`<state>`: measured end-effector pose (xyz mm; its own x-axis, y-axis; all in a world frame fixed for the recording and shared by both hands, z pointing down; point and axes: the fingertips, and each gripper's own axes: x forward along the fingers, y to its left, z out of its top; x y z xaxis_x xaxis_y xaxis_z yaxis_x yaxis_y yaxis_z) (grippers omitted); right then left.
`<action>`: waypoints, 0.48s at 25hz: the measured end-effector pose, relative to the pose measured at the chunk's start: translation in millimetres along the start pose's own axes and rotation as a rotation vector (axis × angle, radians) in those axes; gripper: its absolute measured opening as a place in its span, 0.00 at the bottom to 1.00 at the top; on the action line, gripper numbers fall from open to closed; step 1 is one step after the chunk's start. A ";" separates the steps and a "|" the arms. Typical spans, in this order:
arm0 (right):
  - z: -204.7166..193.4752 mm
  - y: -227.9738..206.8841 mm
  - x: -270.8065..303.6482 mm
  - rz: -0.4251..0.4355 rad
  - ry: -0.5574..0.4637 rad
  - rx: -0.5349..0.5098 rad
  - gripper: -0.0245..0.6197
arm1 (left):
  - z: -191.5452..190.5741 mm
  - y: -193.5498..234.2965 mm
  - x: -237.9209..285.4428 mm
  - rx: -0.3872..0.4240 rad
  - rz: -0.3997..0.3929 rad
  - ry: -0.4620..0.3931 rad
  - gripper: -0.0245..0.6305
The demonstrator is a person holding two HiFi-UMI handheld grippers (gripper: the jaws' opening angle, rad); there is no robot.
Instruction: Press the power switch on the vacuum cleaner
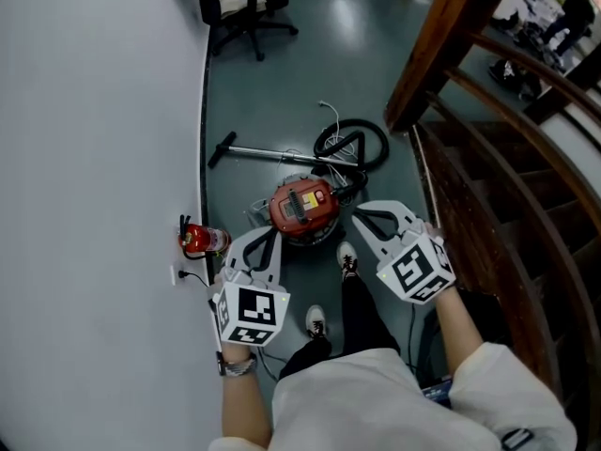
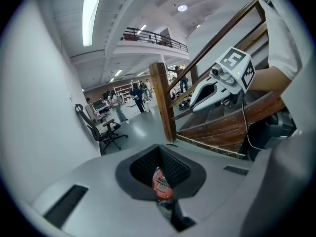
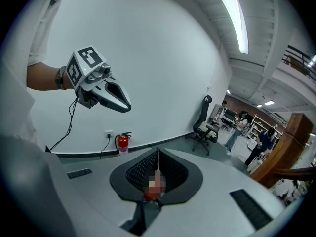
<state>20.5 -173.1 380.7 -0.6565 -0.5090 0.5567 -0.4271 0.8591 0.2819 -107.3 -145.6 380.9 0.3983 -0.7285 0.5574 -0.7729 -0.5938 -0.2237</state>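
The red canister vacuum cleaner lies on the grey floor just ahead of the person's feet, its top panel facing up. Its metal wand and coiled black hose lie beyond it. My left gripper hovers shut above and left of the canister, holding nothing. My right gripper hovers shut to its right, also holding nothing. Neither touches the vacuum. In the left gripper view the red canister shows through the hollow behind the closed tips of the left gripper.
A white wall runs along the left with a red fire extinguisher at its foot. A wooden staircase and its post close off the right. A black office chair stands farther back. The person's shoes stand near the vacuum.
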 end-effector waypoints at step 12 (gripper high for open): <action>-49.0 -9.7 53.2 0.025 0.026 0.069 0.09 | -48.0 0.6 59.7 -0.070 0.005 0.061 0.04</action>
<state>20.3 -205.9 445.9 -0.6514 -0.4852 0.5833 -0.4531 0.8654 0.2139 -107.7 -173.0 452.4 0.3653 -0.7077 0.6048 -0.8084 -0.5633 -0.1708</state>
